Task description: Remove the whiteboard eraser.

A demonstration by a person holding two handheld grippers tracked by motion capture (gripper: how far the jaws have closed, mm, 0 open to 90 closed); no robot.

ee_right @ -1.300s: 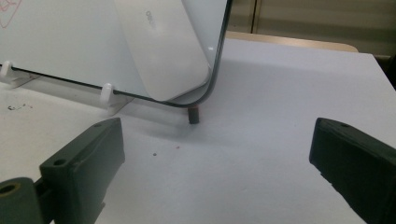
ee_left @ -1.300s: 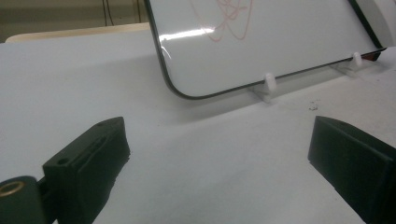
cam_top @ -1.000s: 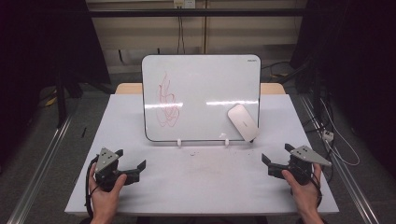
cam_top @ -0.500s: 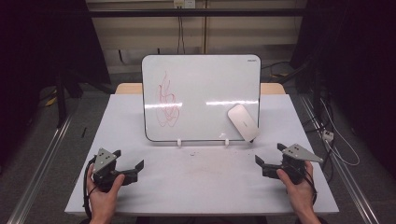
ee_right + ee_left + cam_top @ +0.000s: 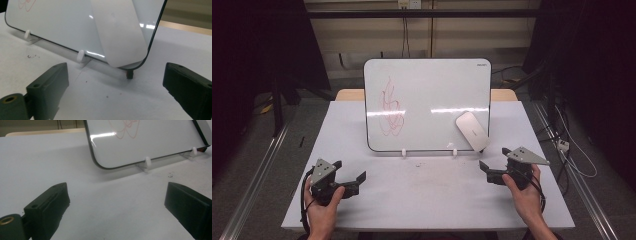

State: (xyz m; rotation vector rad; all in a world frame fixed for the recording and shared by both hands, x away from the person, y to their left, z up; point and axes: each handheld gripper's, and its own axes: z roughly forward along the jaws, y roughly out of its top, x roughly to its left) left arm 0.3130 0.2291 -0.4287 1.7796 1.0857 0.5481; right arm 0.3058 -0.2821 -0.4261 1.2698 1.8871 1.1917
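A whiteboard (image 5: 432, 85) with a red scribble (image 5: 391, 107) stands tilted on small white feet at the middle of the table. A white eraser (image 5: 472, 131) clings to its lower right corner. My left gripper (image 5: 351, 170) rests at the near left, open, pointing toward the board (image 5: 150, 142) with nothing between its jaws. My right gripper (image 5: 495, 158) is at the near right, just short of the eraser (image 5: 120, 37). It is open, and its jaws have just been closing a little with nothing between them.
The white table (image 5: 427, 200) has a few dark specks (image 5: 418, 164) in front of the board. A wooden edge (image 5: 504, 94) shows behind the board. Cables (image 5: 569, 150) lie on the floor at the right.
The right hand has carried its gripper left and slightly forward, toward the board's lower right corner. The left gripper has stayed where it was.
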